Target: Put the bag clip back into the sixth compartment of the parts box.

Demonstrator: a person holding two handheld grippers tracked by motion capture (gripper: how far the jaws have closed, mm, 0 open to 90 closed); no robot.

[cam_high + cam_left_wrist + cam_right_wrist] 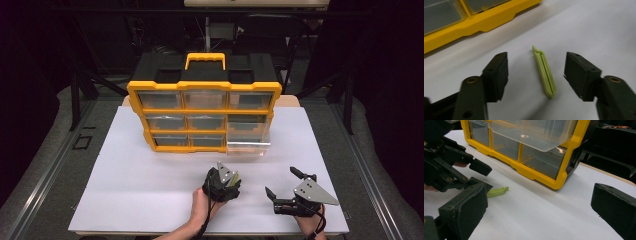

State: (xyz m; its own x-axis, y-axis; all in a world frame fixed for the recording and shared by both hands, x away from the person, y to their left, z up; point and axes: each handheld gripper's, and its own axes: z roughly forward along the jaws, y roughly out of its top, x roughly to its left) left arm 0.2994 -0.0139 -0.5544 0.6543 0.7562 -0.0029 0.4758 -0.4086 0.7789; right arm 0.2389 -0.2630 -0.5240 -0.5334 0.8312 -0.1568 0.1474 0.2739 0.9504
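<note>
High view: left gripper [231, 176] over white table [150, 190], near organizer [205, 107]; right gripper [285, 182] beside it, jaws spread.

Left gripper view: jaws wide apart, green clip [545, 72] lying flat between them, untouched.

Right gripper view: jaws open, nothing held; clip [497, 191] beyond its left jaw, under left gripper [477, 175]; clear drawer [534, 132] pulled out.

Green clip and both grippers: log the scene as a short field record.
surface: white table top
green clip: lies flat on the table, between the open jaws of the left gripper, touched by neither
left gripper state: open, low over the clip
right gripper: open, holds nothing, to the right of the left gripper
organiser: yellow and black, clear drawers, stands at the back of the table
pulled drawer: bottom right, drawn out
</note>
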